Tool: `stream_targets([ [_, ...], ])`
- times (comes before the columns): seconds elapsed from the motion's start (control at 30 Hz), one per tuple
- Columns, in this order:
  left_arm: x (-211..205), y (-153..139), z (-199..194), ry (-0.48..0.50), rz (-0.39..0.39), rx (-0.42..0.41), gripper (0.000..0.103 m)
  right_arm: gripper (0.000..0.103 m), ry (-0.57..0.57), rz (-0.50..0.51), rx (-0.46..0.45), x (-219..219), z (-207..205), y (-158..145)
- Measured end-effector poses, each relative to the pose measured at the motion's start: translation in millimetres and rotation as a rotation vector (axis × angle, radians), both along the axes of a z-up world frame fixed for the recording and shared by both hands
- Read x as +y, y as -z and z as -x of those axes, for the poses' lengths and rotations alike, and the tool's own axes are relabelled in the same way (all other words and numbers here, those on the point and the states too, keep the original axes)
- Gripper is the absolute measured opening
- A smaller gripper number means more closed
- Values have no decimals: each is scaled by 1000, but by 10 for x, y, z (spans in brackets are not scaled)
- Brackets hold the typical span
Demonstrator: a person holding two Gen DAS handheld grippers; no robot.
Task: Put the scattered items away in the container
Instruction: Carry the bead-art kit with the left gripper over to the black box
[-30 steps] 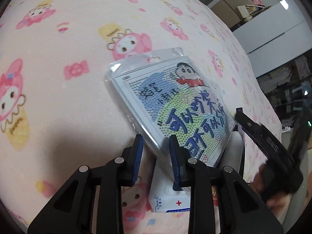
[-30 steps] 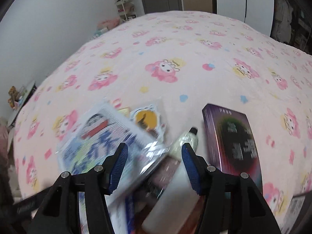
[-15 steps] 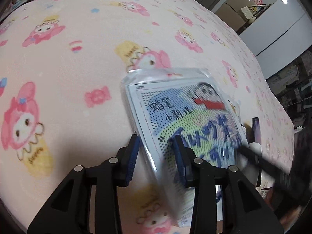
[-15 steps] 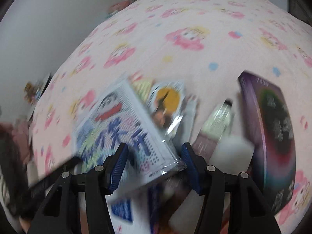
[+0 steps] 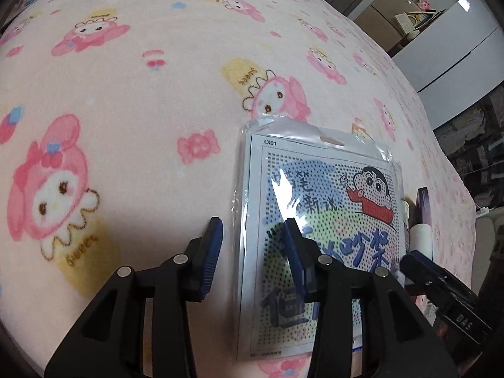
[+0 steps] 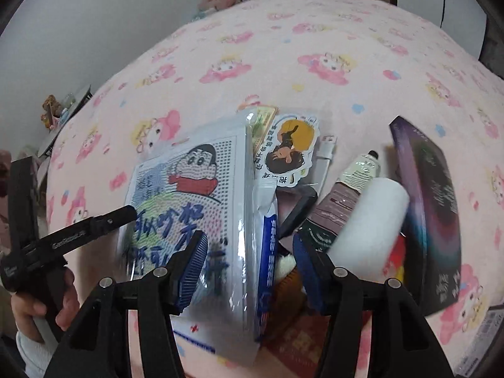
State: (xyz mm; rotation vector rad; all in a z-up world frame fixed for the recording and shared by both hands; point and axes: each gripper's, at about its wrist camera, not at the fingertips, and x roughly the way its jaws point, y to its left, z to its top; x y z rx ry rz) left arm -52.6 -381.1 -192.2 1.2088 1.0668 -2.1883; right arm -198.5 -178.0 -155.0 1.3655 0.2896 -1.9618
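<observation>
Left wrist view: cartoon craft kit packet (image 5: 318, 220) lying flat on pink character blanket (image 5: 141, 100), left gripper (image 5: 252, 239) wide open. Left finger (image 5: 211, 249) out over bare blanket, right finger (image 5: 294, 252) over the packet face, so straddling the packet's left edge, not clamping it. Contact with the plastic sleeve: cannot tell.

Right wrist view: right gripper (image 6: 249, 261) also open, empty, hovering above the pile. Same packet (image 6: 192, 201) on top of a blue-and-white pouch (image 6: 267, 245). Just beside: round cartoon sticker (image 6: 288, 151), white cable plug (image 6: 326, 151), hand-cream tube (image 6: 349, 189), white cylinder (image 6: 368, 217), dark purple box (image 6: 431, 208). Orange-red surface (image 6: 296, 340) visible under the pile, possibly the container floor; no rim or wall in view, so cannot confirm.

Progress estimate: items gathered into 1 overlapping cluster, not spread across the blanket. If that cluster sits in the container, mostly done, packet likely just placed. If not, 0 items confirmed inside and at least 7 left to move. Small card (image 5: 359, 127) at the packet's far edge, possibly a stray.
</observation>
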Motion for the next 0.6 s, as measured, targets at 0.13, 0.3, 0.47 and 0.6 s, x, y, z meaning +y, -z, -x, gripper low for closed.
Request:
stream_targets([
  [0.13,51,-43,30,47,-29,3,41,52,-29,6,-56,-101,-96,65],
  [0.3,80,-122,-58,106,-5,-14,42,53,-70,7,-149,93,-317,32],
  [0.47,-40,78,-64,48,-47,-10,56,54,-2,7,-134,134,-253,133],
  [0.6,-31,181,20,72,-78,0,72,54,-15,5,-155,29,-254,241],
])
